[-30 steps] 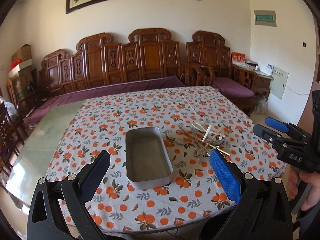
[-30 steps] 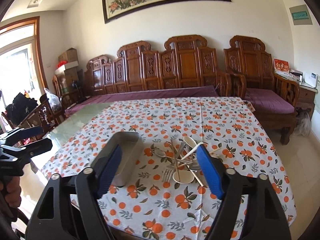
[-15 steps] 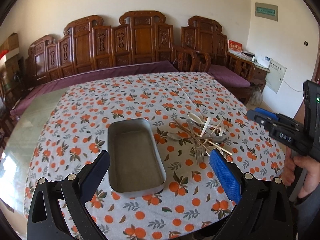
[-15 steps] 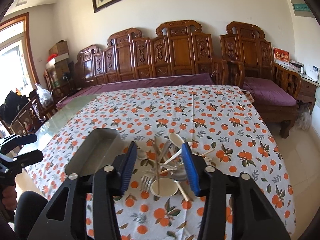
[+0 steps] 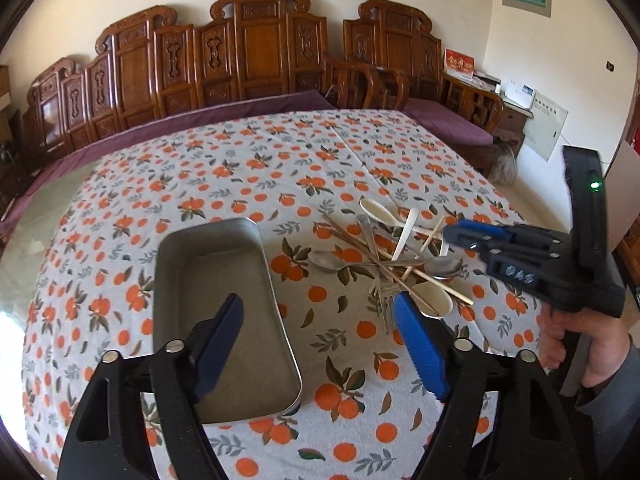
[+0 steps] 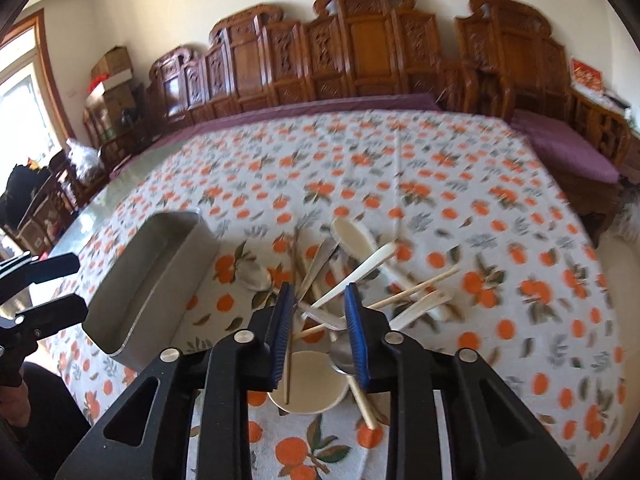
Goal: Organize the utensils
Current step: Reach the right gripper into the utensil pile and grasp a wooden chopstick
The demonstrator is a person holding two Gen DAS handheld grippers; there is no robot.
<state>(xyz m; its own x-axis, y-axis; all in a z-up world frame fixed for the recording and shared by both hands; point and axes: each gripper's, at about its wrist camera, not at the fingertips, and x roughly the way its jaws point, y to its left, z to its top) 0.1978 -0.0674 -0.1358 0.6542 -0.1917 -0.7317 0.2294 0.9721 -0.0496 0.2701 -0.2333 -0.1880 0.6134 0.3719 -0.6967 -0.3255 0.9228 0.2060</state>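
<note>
**Closing in on the utensil heap**

Right gripper (image 6: 318, 330) over the utensil pile (image 6: 352, 288), jaws narrowing, nothing pinched yet. Left gripper (image 5: 320, 350) closing too, empty, above the metal tray's (image 5: 280, 312) near right edge. Best to isolate one handle, grip mid-shaft. Utensils crisscrossed, no shared heading; tray's length running away from the camera.

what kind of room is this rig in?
Likely a home living or dining room: carved wooden benches with purple cushions line the wall, and a table under an orange-print tablecloth holds a metal tray and loose utensils.
</note>
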